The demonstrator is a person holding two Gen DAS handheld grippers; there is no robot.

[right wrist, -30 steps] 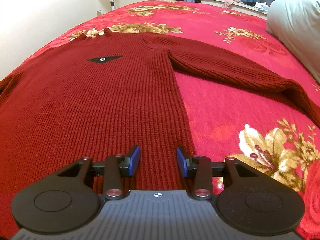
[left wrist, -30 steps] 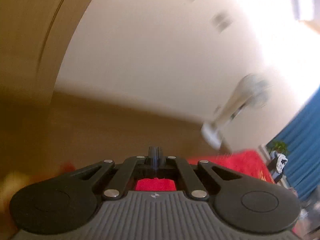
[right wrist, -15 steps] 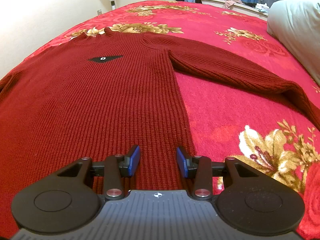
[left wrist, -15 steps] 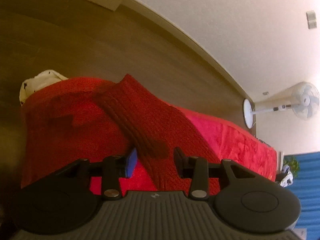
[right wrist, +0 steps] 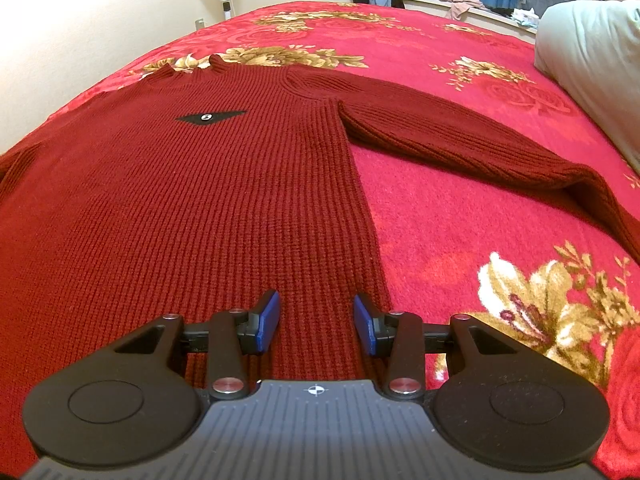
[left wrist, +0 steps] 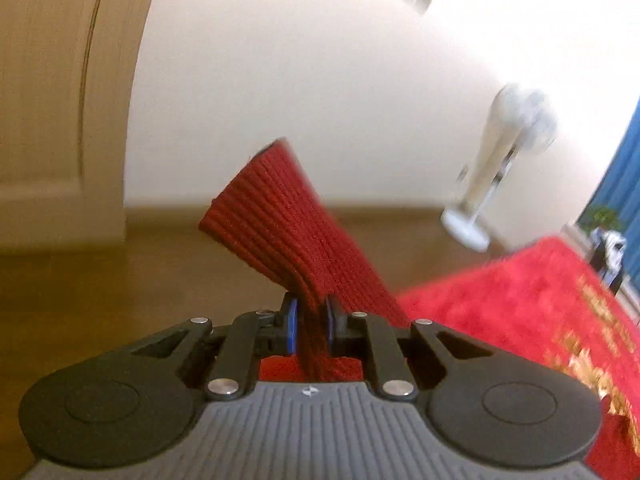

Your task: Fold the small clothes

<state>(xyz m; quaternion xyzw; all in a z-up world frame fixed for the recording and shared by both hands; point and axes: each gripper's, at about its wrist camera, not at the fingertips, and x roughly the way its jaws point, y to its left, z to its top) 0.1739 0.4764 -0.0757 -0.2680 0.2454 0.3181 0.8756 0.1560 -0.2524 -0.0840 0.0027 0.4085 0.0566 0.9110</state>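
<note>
While raised, left gripper [left wrist: 311,322] on sleeve [left wrist: 288,220].

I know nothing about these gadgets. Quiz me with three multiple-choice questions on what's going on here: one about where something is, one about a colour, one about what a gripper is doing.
1. Where does the sweater lie?
A. on the floral bedspread
B. on the wooden floor
C. over a chair

2. What colour is the diamond patch on its chest?
A. white
B. black
C. gold

3. What is the left gripper doing?
A. hanging open
B. pinching the sleeve cuff
C. gripping the fan

Answers:
1 A: the knit is spread flat on the rose-patterned cover.
2 B: the patch is black with a small pale emblem.
3 B: its blue pads squeeze the ribbed knit, unlike the open right gripper.
</note>
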